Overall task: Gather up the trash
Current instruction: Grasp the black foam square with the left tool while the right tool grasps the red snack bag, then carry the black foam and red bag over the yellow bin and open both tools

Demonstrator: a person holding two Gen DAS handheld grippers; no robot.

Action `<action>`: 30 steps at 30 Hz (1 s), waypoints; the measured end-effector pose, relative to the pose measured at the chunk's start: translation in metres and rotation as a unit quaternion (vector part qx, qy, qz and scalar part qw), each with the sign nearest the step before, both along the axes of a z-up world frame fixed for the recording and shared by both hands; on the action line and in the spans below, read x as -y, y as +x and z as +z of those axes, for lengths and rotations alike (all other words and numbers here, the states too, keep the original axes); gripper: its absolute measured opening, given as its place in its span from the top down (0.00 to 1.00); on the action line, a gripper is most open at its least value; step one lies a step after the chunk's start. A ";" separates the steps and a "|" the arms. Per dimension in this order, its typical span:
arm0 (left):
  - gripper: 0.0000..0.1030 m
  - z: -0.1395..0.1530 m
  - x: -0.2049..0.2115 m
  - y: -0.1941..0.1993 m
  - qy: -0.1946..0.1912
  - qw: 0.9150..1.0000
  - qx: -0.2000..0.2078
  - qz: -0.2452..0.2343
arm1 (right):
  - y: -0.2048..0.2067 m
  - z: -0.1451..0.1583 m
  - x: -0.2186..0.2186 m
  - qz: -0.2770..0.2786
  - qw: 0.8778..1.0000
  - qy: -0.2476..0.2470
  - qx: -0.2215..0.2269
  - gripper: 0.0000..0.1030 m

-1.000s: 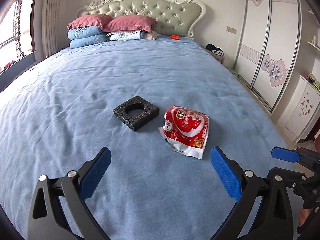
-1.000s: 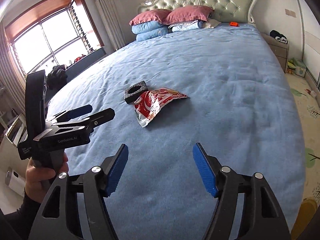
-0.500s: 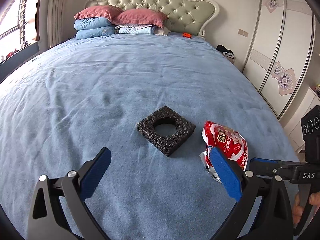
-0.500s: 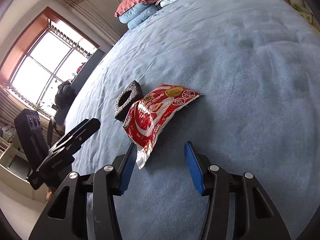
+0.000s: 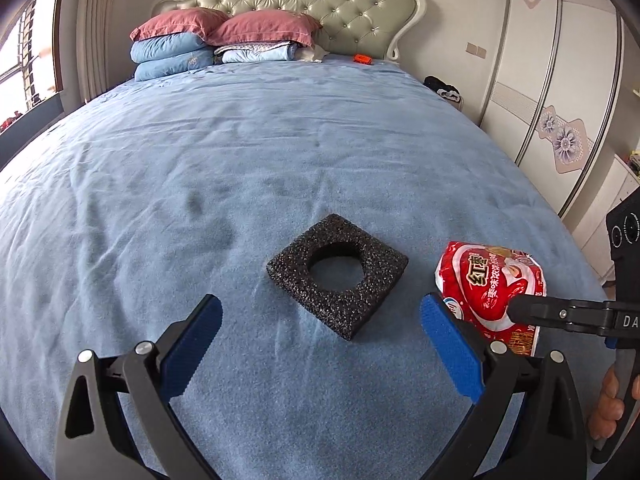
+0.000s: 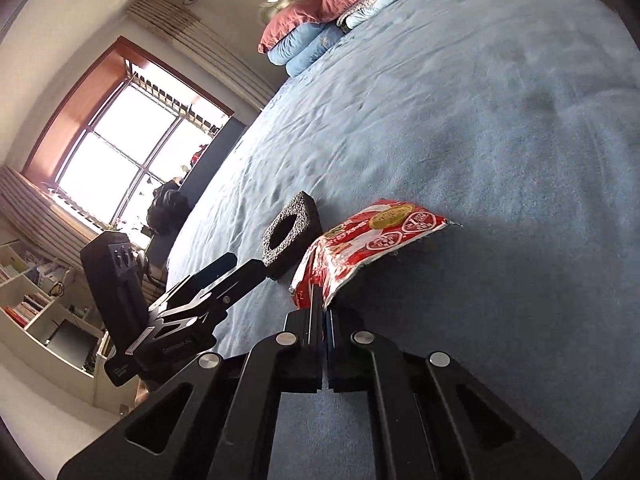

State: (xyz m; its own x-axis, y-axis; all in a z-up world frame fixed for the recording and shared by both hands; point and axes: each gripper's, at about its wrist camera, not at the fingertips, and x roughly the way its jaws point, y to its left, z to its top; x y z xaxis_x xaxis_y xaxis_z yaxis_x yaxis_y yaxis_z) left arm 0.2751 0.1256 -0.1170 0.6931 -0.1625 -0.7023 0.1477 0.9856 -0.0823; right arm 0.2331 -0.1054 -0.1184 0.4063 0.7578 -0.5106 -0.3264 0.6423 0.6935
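Pinching the red snack wrapper (image 6: pixel 360 248) by its near end, right hand-held gripper (image 6: pixel 322 308) clamped for lifting off the bed (image 5: pixel 280 140). Left hand-held gripper (image 5: pixel 320 336) spread wide, facing black foam square (image 5: pixel 338 274), apparently next, beside the wrapper toward the foot edge.

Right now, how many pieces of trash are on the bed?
2. A black foam square lies mid-bed ahead of the open left tongs; beside it a red snack bag, clamped at its near edge by the right tongs.
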 end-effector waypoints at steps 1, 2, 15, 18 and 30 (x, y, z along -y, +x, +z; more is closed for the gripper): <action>0.04 -0.001 0.000 0.003 -0.004 1.000 -0.003 -0.005 | -0.002 0.004 0.001 -0.004 1.000 -0.011 0.009 0.98; 0.04 -0.003 0.000 0.006 -0.007 1.000 -0.005 -0.011 | -0.003 0.008 0.003 -0.005 1.000 -0.013 0.017 0.98; 0.04 -0.027 0.021 0.052 0.040 0.995 -0.066 -0.062 | 0.003 -0.004 0.003 0.002 1.000 -0.006 0.002 0.98; 0.18 -0.023 0.019 0.048 0.035 0.996 -0.054 -0.056 | 0.002 -0.003 0.002 0.002 1.000 -0.007 0.008 0.98; 0.23 0.007 0.031 -0.017 -0.012 0.998 -0.028 -0.063 | -0.028 0.029 0.015 -0.007 0.998 -0.015 0.058 0.98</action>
